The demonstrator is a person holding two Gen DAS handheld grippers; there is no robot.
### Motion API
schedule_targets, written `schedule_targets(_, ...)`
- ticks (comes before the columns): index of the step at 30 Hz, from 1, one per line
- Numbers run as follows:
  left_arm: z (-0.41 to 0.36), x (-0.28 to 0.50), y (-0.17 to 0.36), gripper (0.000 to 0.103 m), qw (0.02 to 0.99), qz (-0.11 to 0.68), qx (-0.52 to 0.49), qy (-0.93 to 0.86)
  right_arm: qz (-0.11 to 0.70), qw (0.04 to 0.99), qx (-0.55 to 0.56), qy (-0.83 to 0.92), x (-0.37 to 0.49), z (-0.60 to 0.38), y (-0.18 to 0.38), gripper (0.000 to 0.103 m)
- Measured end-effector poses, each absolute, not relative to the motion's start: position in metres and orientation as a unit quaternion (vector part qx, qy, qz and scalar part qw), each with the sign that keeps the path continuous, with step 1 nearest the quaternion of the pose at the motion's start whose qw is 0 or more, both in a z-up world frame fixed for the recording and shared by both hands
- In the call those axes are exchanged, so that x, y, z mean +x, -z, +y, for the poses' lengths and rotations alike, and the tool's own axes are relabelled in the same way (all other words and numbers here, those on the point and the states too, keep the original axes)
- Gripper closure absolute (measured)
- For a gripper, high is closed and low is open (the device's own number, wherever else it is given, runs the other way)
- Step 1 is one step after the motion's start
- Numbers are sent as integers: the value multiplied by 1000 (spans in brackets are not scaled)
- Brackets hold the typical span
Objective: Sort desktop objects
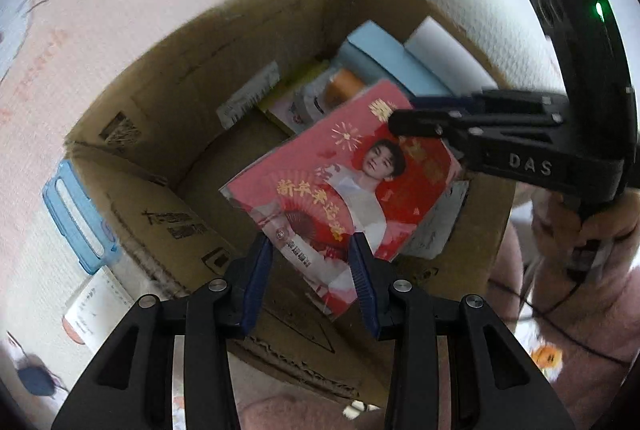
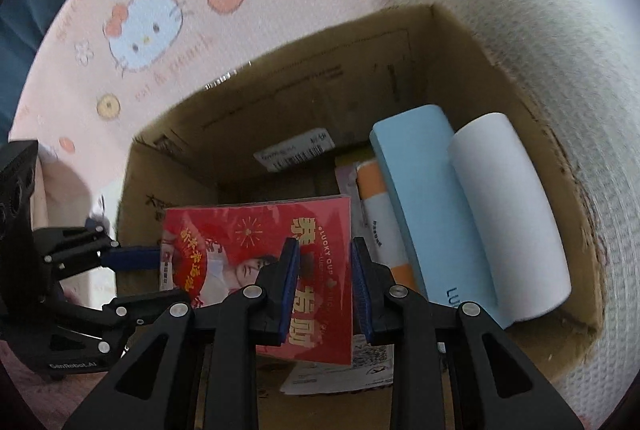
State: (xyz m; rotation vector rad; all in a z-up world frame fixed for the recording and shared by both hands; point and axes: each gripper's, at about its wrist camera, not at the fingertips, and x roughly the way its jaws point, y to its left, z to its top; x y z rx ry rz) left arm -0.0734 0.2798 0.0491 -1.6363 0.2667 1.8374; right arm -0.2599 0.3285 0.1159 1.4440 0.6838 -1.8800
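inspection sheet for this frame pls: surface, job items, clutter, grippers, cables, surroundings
Surface: pink cartoon-print cloth.
Job's things: red packet held over the open cardboard box; blue box and white roll already inside.
Clutter: blue plastic piece and papers outside the box.
Grippers: left gripper and right gripper each grip an edge of the packet.
Cables: black cable near the sleeve.
Surroundings: pink sleeve; otherwise nothing seen.

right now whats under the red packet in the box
Under the red packet, white printed paper pokes out at its lower edge, with bare box floor beyond. Whatever lies directly beneath the packet is covered.
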Motion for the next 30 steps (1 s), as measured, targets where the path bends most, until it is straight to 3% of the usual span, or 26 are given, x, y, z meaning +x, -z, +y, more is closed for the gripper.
schedule_targets(12, 298, -58, -42, 58, 342, 191, -683, -616, 366, 316, 616, 622, -260, 318, -93, 79)
schedule_targets(30, 295, -86, -45, 58, 317, 159, -677, -645, 384, 309, 617, 613, -257, 314, -101, 79)
